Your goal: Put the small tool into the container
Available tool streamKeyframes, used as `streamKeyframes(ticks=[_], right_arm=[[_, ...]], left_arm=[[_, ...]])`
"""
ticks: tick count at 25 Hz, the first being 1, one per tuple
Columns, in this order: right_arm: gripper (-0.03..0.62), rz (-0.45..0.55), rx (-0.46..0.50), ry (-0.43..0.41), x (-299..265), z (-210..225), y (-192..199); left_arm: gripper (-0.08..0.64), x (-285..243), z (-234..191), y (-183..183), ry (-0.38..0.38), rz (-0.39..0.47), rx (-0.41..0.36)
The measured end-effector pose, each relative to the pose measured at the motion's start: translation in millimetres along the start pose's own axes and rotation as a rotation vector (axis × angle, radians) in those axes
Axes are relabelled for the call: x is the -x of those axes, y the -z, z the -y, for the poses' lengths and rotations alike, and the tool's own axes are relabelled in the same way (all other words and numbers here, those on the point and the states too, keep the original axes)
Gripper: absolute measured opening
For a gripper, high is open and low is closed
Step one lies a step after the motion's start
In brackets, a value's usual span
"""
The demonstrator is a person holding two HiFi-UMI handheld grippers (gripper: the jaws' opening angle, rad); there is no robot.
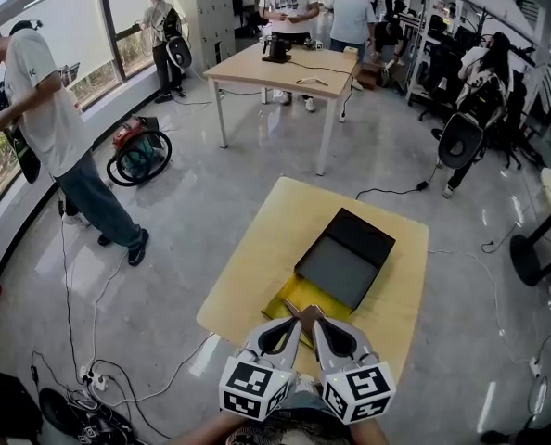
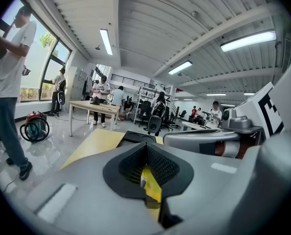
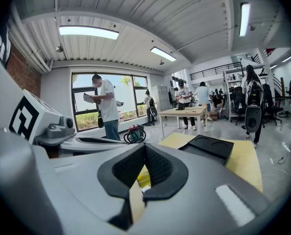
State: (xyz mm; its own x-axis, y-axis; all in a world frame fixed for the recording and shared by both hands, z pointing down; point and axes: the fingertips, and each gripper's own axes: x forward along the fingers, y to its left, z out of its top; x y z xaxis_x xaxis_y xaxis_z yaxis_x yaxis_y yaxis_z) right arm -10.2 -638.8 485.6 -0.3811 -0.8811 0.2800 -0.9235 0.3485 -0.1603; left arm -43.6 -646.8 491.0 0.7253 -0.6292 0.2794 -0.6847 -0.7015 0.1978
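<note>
Container [image 1: 345,258] on table [image 1: 248,267] | left tongs [image 1: 294,316] closed | right tongs [image 1: 314,319] closed

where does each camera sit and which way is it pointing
Head view: on the person's head, facing steeply down at the yellow table and black container; left tool and right tool show at the bottom.
Left gripper view: on the left tool, facing along its jaws over the table into the room; the right tool's body shows at right.
Right gripper view: on the right tool, facing likewise; the left tool's body shows at left.
Shared: both gripper views see the black container ahead.
</note>
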Motion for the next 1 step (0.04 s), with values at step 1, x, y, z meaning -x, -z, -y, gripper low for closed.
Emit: streamKeyframes(ticks=[1], right_arm=[[0.005, 0.000, 0.001, -0.001, -0.9, 0.0, 0.3]], left_arm=[[0.001, -0.7, 0.0, 0.4, 0.001, 0.000, 0.001]])
